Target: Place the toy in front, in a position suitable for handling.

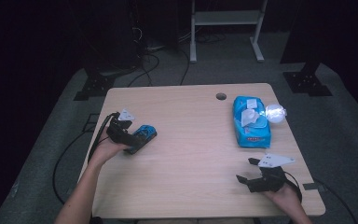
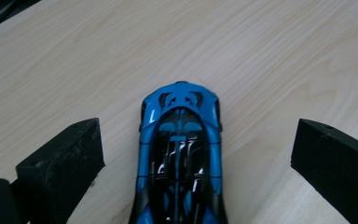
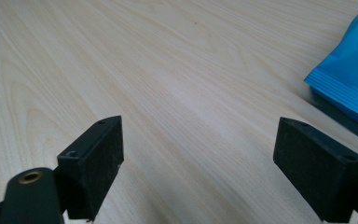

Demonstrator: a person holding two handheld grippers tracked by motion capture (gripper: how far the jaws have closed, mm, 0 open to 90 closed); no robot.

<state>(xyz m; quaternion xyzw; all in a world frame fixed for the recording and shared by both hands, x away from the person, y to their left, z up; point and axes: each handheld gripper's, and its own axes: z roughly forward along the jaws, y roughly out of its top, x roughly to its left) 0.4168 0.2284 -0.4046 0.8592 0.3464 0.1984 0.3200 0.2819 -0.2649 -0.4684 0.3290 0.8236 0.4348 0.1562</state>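
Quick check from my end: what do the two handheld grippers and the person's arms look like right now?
Both grippers, left gripper and right gripper, are black with blocky black fingers, each topped by a grey three-cornered plate. A black cable trails from each. A brass-coloured ring sits by the right gripper's fingers. The forearms are bare, no sleeves.

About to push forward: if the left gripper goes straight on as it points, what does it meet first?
The blue toy car, already lying between the open jaws of the left gripper; beyond it, bare table.

Blue-and-black toy car (image 2: 181, 158), blue wipes pack (image 1: 251, 122), pale wood-grain table (image 1: 191, 158).
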